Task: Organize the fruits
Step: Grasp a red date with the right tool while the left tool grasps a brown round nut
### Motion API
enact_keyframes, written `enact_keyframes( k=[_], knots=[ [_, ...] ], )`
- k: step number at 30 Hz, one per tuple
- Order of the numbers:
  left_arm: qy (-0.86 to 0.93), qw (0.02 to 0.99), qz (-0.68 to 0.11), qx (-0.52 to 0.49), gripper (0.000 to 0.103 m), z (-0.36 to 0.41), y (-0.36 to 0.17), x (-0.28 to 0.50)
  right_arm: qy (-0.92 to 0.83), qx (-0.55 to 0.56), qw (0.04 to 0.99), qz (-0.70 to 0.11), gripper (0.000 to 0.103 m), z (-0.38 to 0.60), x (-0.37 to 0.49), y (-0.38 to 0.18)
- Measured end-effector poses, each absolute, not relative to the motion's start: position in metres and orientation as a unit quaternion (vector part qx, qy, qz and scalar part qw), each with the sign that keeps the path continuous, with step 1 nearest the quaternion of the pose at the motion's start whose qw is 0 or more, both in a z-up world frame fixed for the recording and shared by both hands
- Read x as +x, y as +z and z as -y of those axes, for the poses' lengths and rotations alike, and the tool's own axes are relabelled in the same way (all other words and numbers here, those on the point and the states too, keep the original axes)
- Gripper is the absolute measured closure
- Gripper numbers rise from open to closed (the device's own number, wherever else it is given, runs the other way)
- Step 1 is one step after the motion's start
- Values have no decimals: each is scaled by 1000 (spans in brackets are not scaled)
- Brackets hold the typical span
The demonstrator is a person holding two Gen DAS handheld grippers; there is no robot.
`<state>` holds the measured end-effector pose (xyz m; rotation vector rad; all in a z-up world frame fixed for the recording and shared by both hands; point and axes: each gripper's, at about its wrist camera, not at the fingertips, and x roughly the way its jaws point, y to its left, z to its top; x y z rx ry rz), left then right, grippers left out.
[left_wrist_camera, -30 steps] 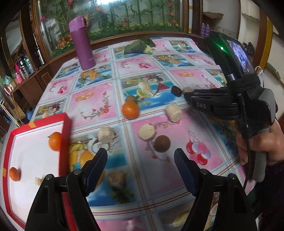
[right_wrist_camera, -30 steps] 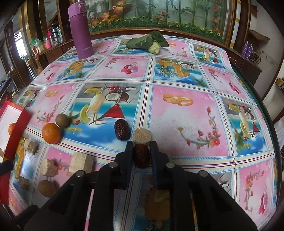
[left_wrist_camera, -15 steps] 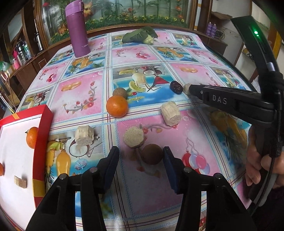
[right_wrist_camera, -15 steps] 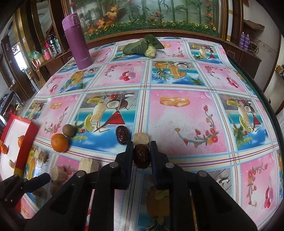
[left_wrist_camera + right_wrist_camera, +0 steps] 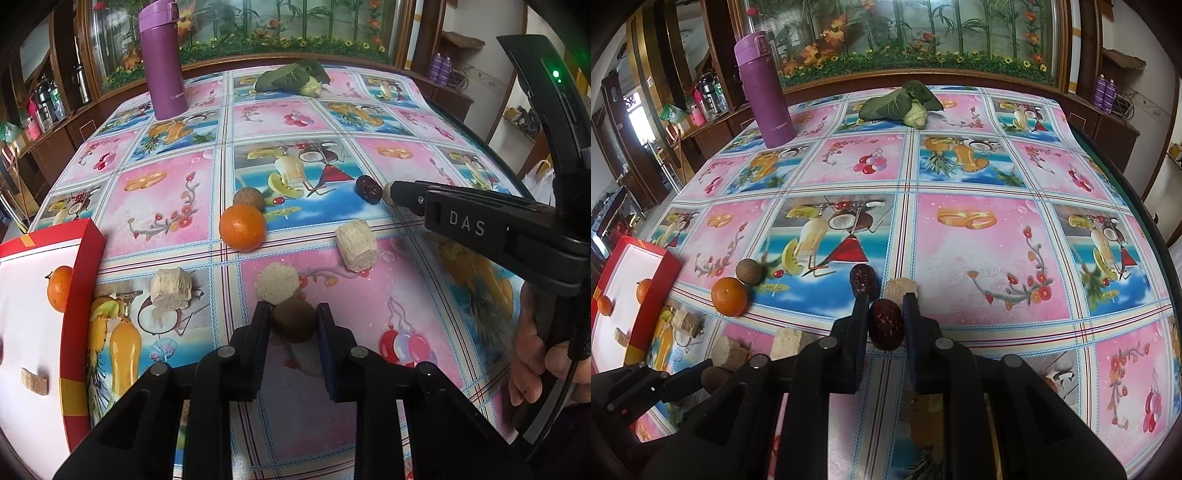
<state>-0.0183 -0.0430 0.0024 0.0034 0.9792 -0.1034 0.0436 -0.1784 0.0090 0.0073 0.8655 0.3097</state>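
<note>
Your left gripper [image 5: 293, 321] has its two black fingers pressed against either side of a round brown fruit [image 5: 295, 325], which sits low over the desk [image 5: 369, 122] with its bright fruit-print oilcloth. Touching that fruit on its far side is a pale beige cylindrical chunk [image 5: 277, 283] lying end-on. A second beige chunk [image 5: 356, 245] lies tilted to the right of it, and a third, blockier one [image 5: 171, 288] sits to the left, near the shallow red-rimmed box with a white floor [image 5: 79, 295].

Inside that box you have a small orange mandarin [image 5: 59, 288] by the right wall and a tan scrap [image 5: 34, 380] nearer you. Out on the desk, a larger glossy orange [image 5: 242, 228] rests against another round brown fruit [image 5: 249, 199] behind it.

Your right gripper [image 5: 885, 325] is clamped narrow on a wrinkled dark red date [image 5: 885, 329], held upright between the fingers. Just beyond its tips lie a second dark date [image 5: 863, 279] and a beige chunk [image 5: 900, 288], side by side.

At the far end stand a tall purple flask [image 5: 764, 88] and a green leafy vegetable [image 5: 901, 103], well apart from the fruit
</note>
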Motion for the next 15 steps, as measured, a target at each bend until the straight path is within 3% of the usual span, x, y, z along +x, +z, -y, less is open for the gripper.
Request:
enact_keyframes(
  k=[8,15],
  knots=[
    [-46,884,-466,-20,80,27,10,-30,145,9,900,-412,83,181,44,10],
    [-24,909,-415,-36,80,-6,46,-57,145,15,909,-389,83,184,41,17]
  ],
)
